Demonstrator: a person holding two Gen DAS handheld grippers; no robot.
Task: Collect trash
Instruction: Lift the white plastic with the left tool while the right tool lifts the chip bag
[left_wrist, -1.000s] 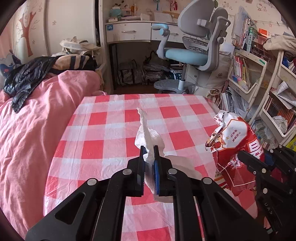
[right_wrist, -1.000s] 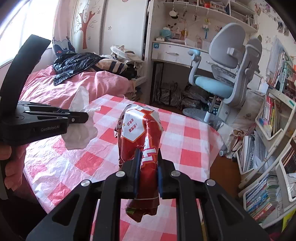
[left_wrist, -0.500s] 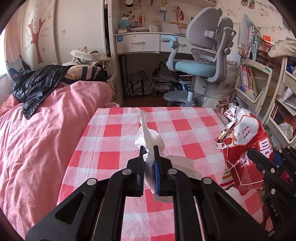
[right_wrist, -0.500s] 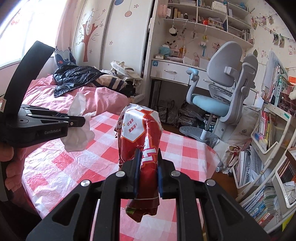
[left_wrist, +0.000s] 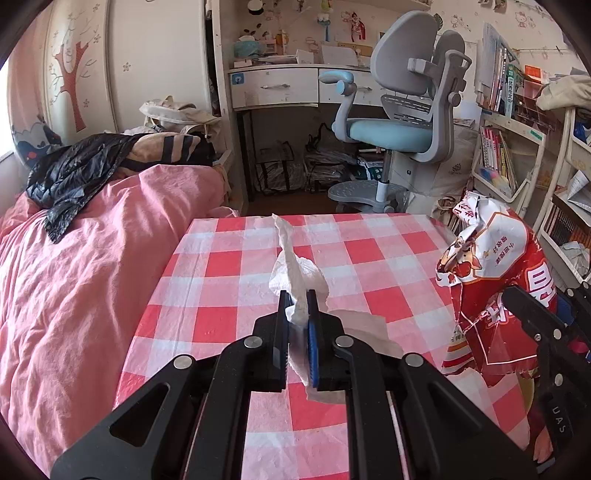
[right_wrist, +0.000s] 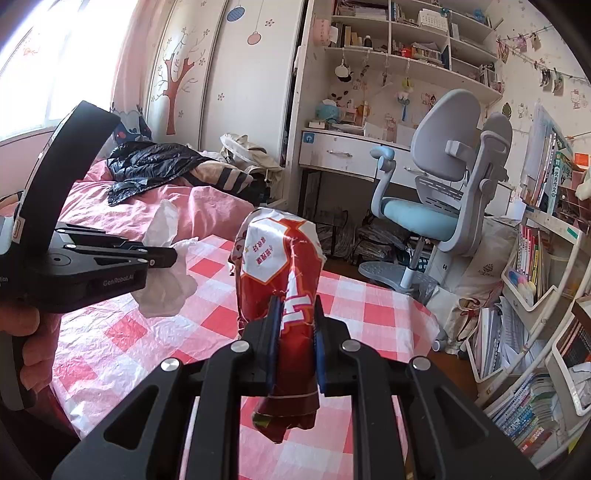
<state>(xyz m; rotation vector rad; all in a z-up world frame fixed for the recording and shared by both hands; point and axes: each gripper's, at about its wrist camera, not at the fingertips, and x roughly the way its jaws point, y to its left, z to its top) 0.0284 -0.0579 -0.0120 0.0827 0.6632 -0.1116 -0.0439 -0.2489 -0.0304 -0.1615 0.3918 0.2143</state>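
The left gripper (left_wrist: 298, 306) is clamped on a crumpled white tissue (left_wrist: 295, 269), held up over the middle of the counter (left_wrist: 229, 266), which wears a red-and-white checked cloth. The right gripper (right_wrist: 295, 314) is closed on a crinkled red snack bag (right_wrist: 280, 266), lifted above the counter's right edge. Both pieces of trash hang clear of the cloth, near each other but apart. No bin shows in either view, so the drop-off spot cannot be told. The tissue is pinched by only a thin fold; a quick swing could tear it or let it slip free. The slick foil bag could slide out of the pads if tilted. Beyond the far edge stand a desk chair (left_wrist: 406, 122) and a bed (left_wrist: 74, 258) to the left.
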